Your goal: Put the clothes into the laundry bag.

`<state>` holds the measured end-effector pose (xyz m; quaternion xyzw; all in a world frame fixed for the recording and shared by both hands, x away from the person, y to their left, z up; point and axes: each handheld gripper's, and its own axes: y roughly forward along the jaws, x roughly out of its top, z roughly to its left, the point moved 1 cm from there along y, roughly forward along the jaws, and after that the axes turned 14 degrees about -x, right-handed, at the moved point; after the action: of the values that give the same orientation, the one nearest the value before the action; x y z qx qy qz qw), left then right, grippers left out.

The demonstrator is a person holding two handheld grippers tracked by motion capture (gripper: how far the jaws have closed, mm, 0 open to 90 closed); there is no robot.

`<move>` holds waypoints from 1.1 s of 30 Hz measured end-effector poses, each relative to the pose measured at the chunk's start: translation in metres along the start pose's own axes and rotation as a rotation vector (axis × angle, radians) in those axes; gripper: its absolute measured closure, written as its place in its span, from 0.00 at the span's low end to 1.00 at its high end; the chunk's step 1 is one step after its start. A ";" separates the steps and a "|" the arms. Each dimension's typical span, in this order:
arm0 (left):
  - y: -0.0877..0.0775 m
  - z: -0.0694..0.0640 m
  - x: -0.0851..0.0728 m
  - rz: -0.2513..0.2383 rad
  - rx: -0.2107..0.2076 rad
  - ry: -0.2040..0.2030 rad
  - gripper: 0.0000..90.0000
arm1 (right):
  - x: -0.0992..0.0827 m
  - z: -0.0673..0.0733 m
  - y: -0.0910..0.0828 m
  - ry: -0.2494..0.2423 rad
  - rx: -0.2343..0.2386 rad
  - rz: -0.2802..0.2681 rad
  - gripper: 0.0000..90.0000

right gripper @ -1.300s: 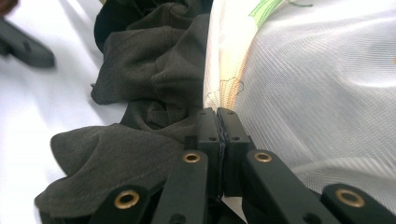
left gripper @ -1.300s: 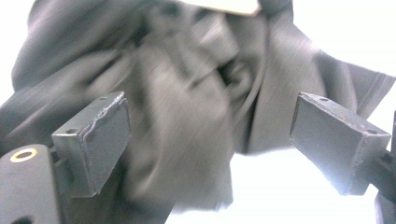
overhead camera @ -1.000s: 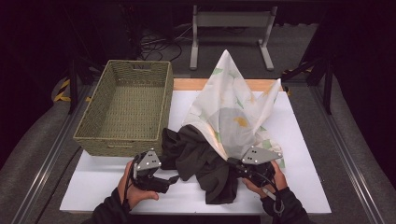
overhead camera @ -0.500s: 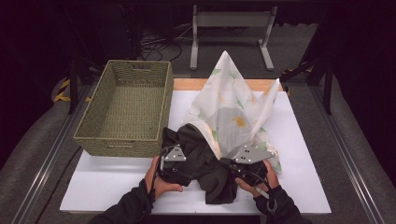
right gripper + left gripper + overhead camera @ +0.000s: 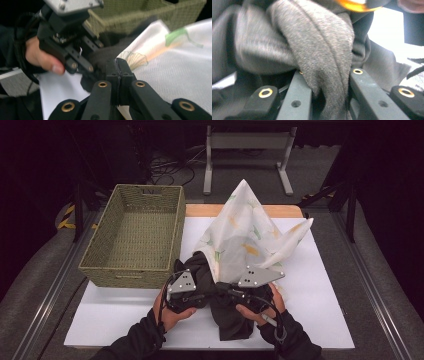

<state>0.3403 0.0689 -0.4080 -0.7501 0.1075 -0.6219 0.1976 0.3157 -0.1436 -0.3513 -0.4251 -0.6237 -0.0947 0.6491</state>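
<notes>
A white board point(image 5: 320, 320) is covering the table, with bare room lying open at its near left and right corners, while a woven green basket point(image 5: 135, 237) is sitting empty along the far left edge, its near wall overhanging nothing and its right wall just beside the cloths. A dark grey garment point(image 5: 227, 315) is lying bunched at the near middle of the board, its lower end reaching close to the near edge, and a sheer white cloth printed with yellow and green shapes point(image 5: 247, 232) is rising in a peak over its far side and spreading toward the far right. In the left gripper view the grey knit fabric point(image 5: 324, 57) is hanging in thick folds, one fold passing down between the jaws. The left gripper point(image 5: 186, 296) is sitting at the garment's left side, its jaws standing apart with that fold between them, the person's left hand point(image 5: 170, 312) wrapped under it. The right gripper point(image 5: 239, 292) is pointing left toward it, the right hand point(image 5: 265, 307) resting on the board; in the right gripper view its jaws are pressing together at the dark garment's edge point(image 5: 100, 57), though whether fabric is pinched between them cannot be told.
</notes>
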 end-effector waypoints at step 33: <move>0.017 0.012 -0.005 -0.025 0.060 -0.062 0.25 | -0.063 -0.034 -0.016 0.030 -0.152 0.081 1.00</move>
<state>0.3528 0.0573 -0.4213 -0.7640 0.0733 -0.6039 0.2151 0.3169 -0.2023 -0.3960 -0.4964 -0.5873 -0.1218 0.6276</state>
